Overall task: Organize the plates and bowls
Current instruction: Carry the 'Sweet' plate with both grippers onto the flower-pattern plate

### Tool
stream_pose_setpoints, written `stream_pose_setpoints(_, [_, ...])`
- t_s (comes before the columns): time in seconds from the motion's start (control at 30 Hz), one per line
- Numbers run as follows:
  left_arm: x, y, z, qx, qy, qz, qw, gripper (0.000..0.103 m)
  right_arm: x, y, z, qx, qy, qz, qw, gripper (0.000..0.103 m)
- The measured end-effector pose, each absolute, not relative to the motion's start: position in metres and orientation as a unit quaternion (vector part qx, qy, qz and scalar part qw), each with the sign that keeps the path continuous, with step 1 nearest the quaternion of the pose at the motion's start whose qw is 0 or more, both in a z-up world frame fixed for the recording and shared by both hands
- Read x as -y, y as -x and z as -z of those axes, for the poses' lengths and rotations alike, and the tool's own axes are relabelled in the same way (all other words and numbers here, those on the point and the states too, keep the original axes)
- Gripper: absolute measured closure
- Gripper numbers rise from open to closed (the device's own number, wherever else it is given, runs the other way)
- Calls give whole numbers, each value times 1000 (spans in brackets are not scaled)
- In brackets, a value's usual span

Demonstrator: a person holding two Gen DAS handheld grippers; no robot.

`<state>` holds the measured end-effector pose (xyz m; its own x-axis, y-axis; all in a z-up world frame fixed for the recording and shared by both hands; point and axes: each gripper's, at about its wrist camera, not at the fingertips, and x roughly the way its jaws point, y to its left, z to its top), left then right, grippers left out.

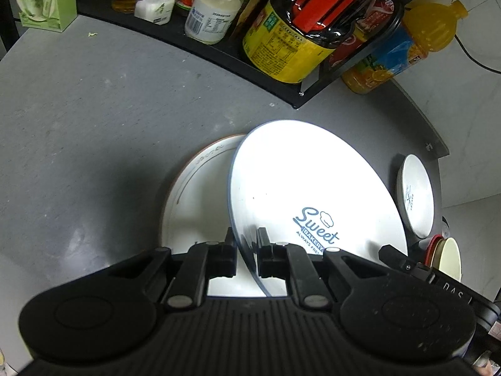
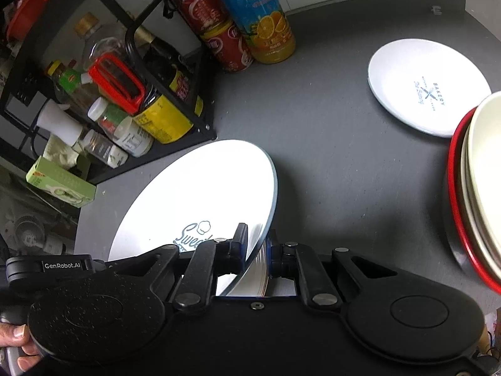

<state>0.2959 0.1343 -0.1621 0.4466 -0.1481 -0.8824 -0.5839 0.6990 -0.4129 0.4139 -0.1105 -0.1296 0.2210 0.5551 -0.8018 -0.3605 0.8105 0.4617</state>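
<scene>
A white "Sweet Bakery" plate [image 1: 313, 188] is gripped at its rim by both the left claw [image 1: 245, 250] and the right claw [image 2: 258, 247], each clenched on the edge, and is held tilted just above a brown-rimmed plate [image 1: 194, 200] on the grey table [image 1: 94, 125]. For a clean stack, it is best levelled and centred before release. Both claws are angled downward, side by side.

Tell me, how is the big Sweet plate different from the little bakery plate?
The Sweet plate is much bigger than the little plate. The Sweet plate is tilted up, pinched at its rim by the right claw and the left claw; the little plate lies flat on the table, untouched. Both are white, round, with blue print.
</scene>
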Motion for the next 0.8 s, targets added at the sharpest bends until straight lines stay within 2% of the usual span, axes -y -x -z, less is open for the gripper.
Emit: stream_pose_setpoints(0.8, [-139,-270,190,-531,379,-152,743,90,98,-391,140,-558,-42,-292,776,93])
